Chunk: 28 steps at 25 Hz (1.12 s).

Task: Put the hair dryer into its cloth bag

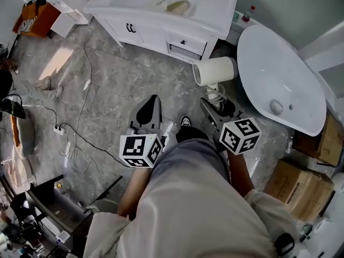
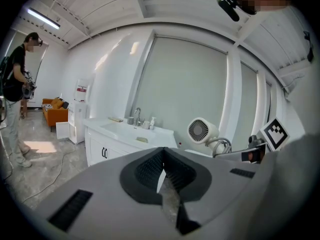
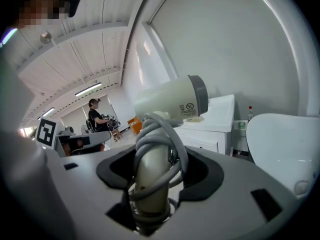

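The white hair dryer (image 1: 215,71) stands upright in my right gripper (image 1: 217,105), its barrel on top. The grey cord is wound round its handle (image 3: 150,184). My right gripper (image 3: 152,186) is shut on that handle, the jaws standing wide on both sides of it. My left gripper (image 1: 152,104), level with the right one and to its left, is shut with nothing in it. In the left gripper view the shut left gripper (image 2: 162,176) points at the vanity, and the hair dryer (image 2: 202,131) shows its rear grille at the right. No cloth bag shows in any view.
A white vanity cabinet (image 1: 161,15) with a basin stands ahead, and a white bathtub (image 1: 279,79) is at the right. Cardboard boxes (image 1: 301,190) sit lower right. Cables (image 1: 80,138) trail over the marble floor at the left. A person (image 2: 15,99) stands far left.
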Each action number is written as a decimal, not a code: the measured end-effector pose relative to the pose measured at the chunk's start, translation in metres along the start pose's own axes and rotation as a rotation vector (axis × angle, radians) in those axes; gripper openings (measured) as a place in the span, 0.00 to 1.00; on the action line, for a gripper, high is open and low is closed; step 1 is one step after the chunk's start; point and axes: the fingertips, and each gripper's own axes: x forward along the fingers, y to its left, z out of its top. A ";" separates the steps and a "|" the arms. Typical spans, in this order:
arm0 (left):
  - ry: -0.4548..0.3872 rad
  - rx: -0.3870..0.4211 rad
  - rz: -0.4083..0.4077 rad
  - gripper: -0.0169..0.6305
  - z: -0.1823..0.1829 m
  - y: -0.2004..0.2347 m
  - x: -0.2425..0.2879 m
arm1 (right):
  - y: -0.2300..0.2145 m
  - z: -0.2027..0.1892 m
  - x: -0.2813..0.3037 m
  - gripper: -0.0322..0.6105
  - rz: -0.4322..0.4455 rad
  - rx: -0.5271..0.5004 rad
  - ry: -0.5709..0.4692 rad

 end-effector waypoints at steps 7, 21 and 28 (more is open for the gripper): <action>-0.025 -0.016 0.036 0.04 0.023 0.021 0.055 | -0.036 0.035 0.037 0.44 0.030 0.001 -0.002; -0.006 -0.063 0.061 0.04 0.029 0.038 0.111 | -0.091 0.051 0.068 0.44 0.027 0.046 0.029; -0.001 -0.095 0.015 0.04 0.036 0.054 0.143 | -0.102 0.062 0.089 0.44 -0.006 0.059 0.027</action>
